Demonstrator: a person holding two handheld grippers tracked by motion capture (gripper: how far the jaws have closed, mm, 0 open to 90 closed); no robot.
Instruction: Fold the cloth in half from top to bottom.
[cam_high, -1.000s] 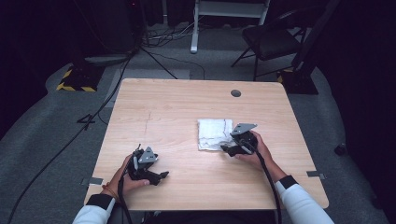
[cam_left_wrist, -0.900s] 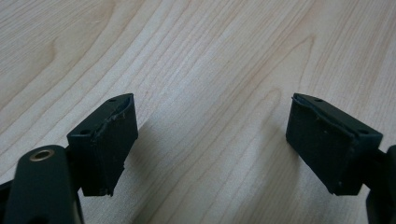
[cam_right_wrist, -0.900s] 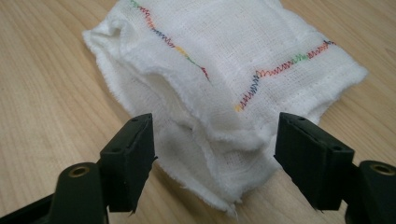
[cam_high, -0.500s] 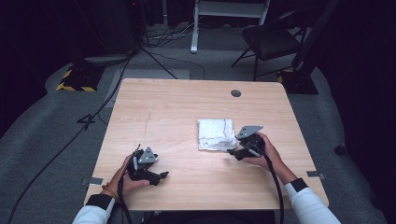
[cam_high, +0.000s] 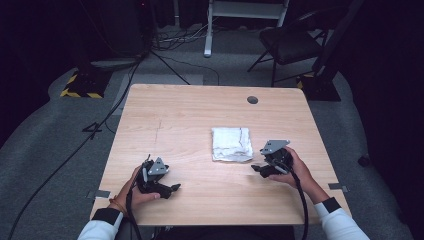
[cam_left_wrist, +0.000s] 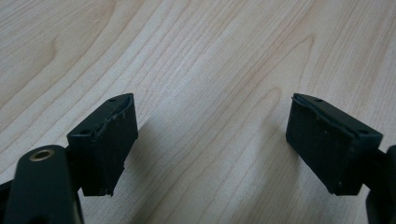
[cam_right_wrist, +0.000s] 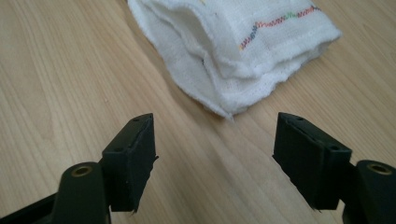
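Two handheld grippers sit low over a pale wooden surface (cam_high: 190, 115), one in each of a person's hands, with a folded white cloth (cam_high: 231, 144) lying near the middle of the surface, a little toward the person's right. The right gripper (cam_high: 259, 169) is just beside the cloth's near right corner, apart from it; in the right gripper view its black fingers (cam_right_wrist: 135, 154) stand wide apart with bare wood between them, and the cloth (cam_right_wrist: 233, 51), stitched with a line of coloured thread, lies just beyond the tips, untouched. The left gripper (cam_high: 172, 188) is at the near left of the surface, well apart from the cloth; in the left gripper view its fingers (cam_left_wrist: 109, 140) are likewise spread, with nothing but wood grain between them. A small round grommet (cam_high: 252, 100) marks the far side of the surface, and a dark chair (cam_high: 290, 45) stands on the grey floor beyond
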